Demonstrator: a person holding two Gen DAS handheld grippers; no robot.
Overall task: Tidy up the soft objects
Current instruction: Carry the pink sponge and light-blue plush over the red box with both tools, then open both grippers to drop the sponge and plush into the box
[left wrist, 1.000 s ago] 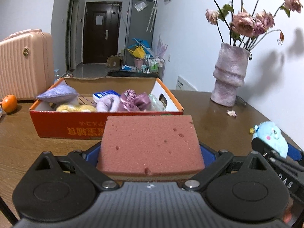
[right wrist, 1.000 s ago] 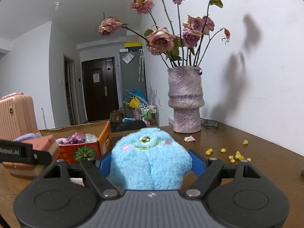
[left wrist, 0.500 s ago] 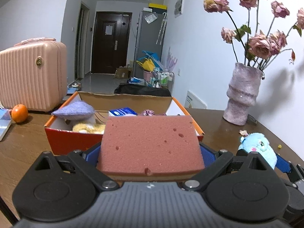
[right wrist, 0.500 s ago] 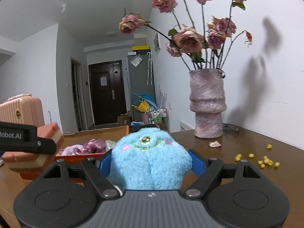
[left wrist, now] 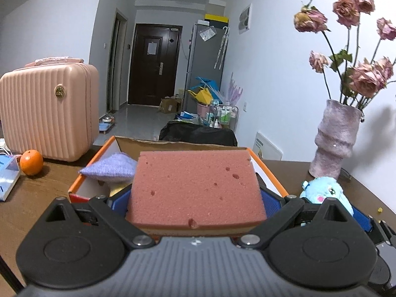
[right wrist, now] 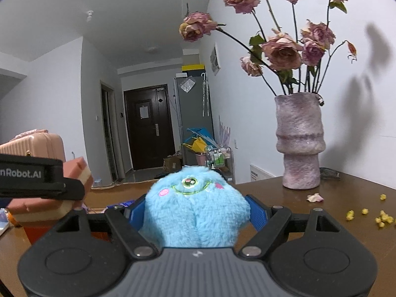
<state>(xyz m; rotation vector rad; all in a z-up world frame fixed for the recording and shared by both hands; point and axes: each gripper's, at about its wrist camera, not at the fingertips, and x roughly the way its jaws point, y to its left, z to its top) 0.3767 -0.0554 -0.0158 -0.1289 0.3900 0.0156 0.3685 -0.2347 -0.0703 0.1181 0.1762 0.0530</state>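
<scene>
My left gripper (left wrist: 195, 193) is shut on a pink sponge (left wrist: 195, 185), held above the near edge of an orange cardboard box (left wrist: 269, 173). A lilac cushion (left wrist: 110, 168) lies in the box at its left side. My right gripper (right wrist: 196, 208) is shut on a fluffy blue plush toy (right wrist: 195, 205) with a pink-cheeked face. In the left wrist view the blue plush toy (left wrist: 326, 193) and the right gripper show at the lower right, beside the box. In the right wrist view the pink sponge (right wrist: 74, 175) and the left gripper's finger (right wrist: 37, 175) show at the left.
A pink ribbed case (left wrist: 49, 109) and an orange fruit (left wrist: 31, 162) stand left of the box on the brown table (left wrist: 29, 200). A mauve vase (right wrist: 299, 141) of dried roses stands at the right by the wall. A petal (right wrist: 314, 198) and yellow crumbs (right wrist: 381, 216) lie near it.
Both grippers have moved forward with their loads. The box has drawn closer and now sits under the sponge; the vase has shifted right in both views.
</scene>
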